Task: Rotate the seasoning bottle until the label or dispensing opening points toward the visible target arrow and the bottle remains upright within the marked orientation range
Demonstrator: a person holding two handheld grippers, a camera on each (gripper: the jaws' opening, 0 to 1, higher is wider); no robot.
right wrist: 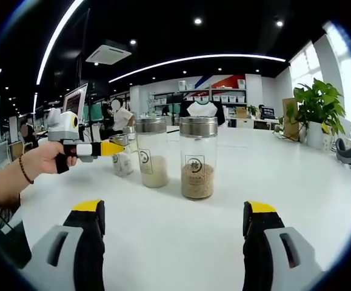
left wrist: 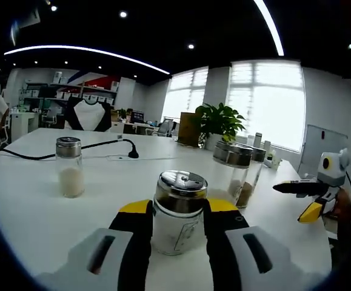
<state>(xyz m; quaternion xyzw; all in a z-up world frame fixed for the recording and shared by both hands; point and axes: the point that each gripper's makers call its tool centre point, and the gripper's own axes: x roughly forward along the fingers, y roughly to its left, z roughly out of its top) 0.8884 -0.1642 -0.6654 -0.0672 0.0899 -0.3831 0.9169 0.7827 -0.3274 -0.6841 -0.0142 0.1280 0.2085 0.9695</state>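
Left gripper (left wrist: 178,233) clamped on seasoning bottle (left wrist: 178,212), upright on white table (left wrist: 36,212), metal cap up, label facing camera between the jaws; small shaker (left wrist: 70,167) with white contents upright far left, well apart; two tall jars (left wrist: 239,173) just right of the held bottle; black cable (left wrist: 72,150) trailing across far table; potted plant (left wrist: 219,123) beyond. Right gripper (right wrist: 175,227) released, jaws wide apart, nothing between; brown-grain jar (right wrist: 197,157) and white-grain jar (right wrist: 152,151) upright ahead, side by side; hand (right wrist: 42,159) at left holding the left gripper at the bottle.
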